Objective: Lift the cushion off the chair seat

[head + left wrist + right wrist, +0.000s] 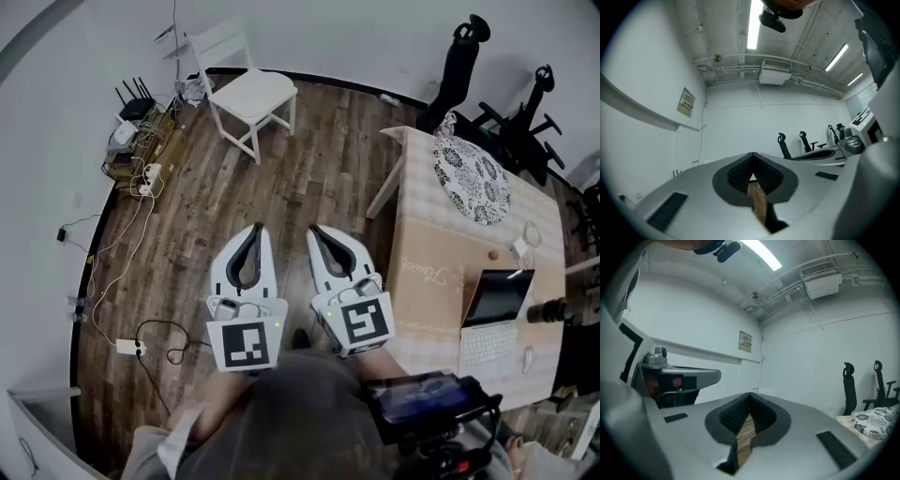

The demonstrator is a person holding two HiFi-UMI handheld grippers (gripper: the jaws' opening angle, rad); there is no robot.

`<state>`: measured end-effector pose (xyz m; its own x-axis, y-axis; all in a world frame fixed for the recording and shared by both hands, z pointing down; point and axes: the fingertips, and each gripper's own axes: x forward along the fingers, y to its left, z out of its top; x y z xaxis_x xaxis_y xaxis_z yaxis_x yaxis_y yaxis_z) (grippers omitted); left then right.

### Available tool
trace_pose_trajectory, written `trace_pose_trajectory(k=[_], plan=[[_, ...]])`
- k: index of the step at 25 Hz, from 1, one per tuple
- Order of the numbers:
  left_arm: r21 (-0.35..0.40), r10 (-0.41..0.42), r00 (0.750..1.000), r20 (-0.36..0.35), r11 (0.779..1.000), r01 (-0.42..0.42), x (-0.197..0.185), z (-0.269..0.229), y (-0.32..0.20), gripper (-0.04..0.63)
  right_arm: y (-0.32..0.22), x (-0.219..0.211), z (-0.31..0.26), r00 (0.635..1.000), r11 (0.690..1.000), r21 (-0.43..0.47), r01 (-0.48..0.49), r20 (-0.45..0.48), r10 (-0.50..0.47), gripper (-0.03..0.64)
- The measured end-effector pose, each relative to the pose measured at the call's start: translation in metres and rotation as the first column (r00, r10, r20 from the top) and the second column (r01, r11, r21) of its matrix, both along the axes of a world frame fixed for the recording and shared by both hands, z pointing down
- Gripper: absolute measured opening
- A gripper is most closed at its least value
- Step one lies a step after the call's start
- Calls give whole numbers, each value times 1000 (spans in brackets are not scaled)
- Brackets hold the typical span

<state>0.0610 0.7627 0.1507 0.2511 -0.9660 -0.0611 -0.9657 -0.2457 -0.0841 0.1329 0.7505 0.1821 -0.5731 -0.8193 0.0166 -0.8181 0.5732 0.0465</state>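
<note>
A round cushion [471, 178] with a black-and-white pattern lies on the light wooden table [431, 272] at the right; its edge also shows in the right gripper view [876, 420]. The white chair [248, 94] stands at the back by the wall, its seat bare. My left gripper [257, 228] and right gripper [314, 229] are held level side by side over the wooden floor, well short of the chair and left of the table. Both are shut with nothing between the tips [752, 154] [750, 394].
A router [134, 105] and tangled cables lie on the floor along the left wall, with a power adapter [129, 347] nearer me. A laptop [495, 309] sits on the table. Black office chairs [459, 66] stand at the back right.
</note>
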Motion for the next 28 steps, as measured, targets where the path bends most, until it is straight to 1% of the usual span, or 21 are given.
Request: trace_pose_trajectory(k=[3, 8, 11, 14, 17, 21, 28], plan=[[-2, 10, 1000, 8, 1000, -10, 10, 1, -5, 6, -8, 4, 3, 1000, 1000, -24, 13, 29, -12, 8], [-32, 24, 1000, 7, 999, -24, 16, 12, -24, 6, -29, 10, 14, 1000, 997, -79, -19, 16, 21, 8], [-62, 33, 999, -4, 998, -33, 14, 26, -49, 6, -51, 10, 27, 999, 994, -104, -29, 19, 31, 8], [-87, 54, 999, -2, 995, -54, 9, 38, -86, 6, -85, 6, 35, 998, 992, -118, -48, 21, 51, 8], [-83, 69, 998, 2, 994, -69, -3, 36, -126, 6, -125, -4, 35, 997, 990, -124, -67, 20, 70, 8], [-70, 93, 996, 5, 993, -92, -26, 29, -177, 6, -175, -28, 34, 997, 992, -114, -56, 44, 61, 8], [-53, 115, 993, -3, 992, -115, -57, 21, -248, 6, -245, -59, 25, 996, 991, -112, -79, 38, 83, 8]])
